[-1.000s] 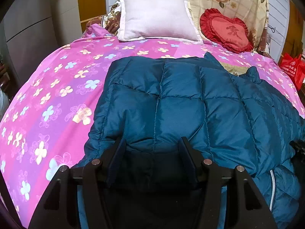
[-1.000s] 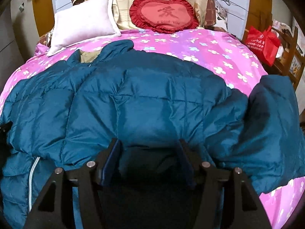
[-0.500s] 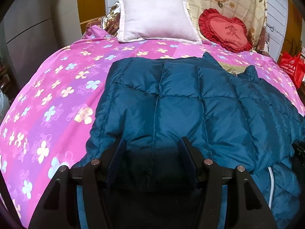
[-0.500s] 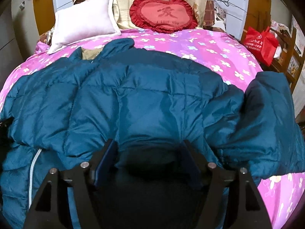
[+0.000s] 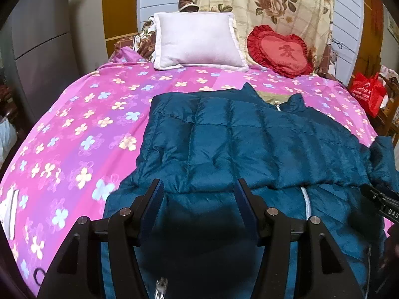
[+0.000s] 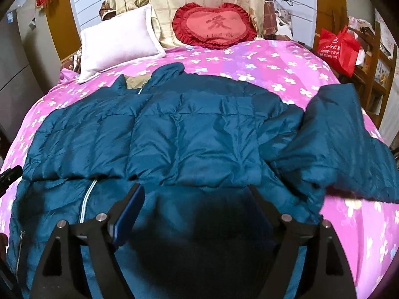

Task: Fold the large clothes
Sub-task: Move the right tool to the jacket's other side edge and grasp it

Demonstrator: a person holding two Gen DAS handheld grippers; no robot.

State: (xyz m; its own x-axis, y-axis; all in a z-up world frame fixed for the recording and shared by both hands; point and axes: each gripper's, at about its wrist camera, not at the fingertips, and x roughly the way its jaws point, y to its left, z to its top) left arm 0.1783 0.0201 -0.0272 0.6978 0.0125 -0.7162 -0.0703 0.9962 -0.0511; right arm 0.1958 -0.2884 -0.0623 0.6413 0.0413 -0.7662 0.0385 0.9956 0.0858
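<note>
A large teal quilted down jacket (image 5: 249, 144) lies on the pink floral bedspread (image 5: 82, 124), its lower part folded up over the body so a folded edge runs across the near side. It also shows in the right wrist view (image 6: 194, 139), with one sleeve (image 6: 341, 144) spread out to the right. A white zipper (image 5: 306, 200) shows below the fold. My left gripper (image 5: 199, 191) is open above the jacket's near edge, holding nothing. My right gripper (image 6: 197, 194) is open above the same edge, empty.
A white pillow (image 5: 197, 41) and a red heart cushion (image 5: 280, 49) lean at the head of the bed. A red bag (image 6: 338, 48) hangs on a wooden rack to the right. A grey cabinet (image 5: 37, 37) stands at left.
Both grippers have pulled back toward me and risen. The jacket's folded edge now lies released beyond the fingertips; more of the bedspread and the zipper is in view.
</note>
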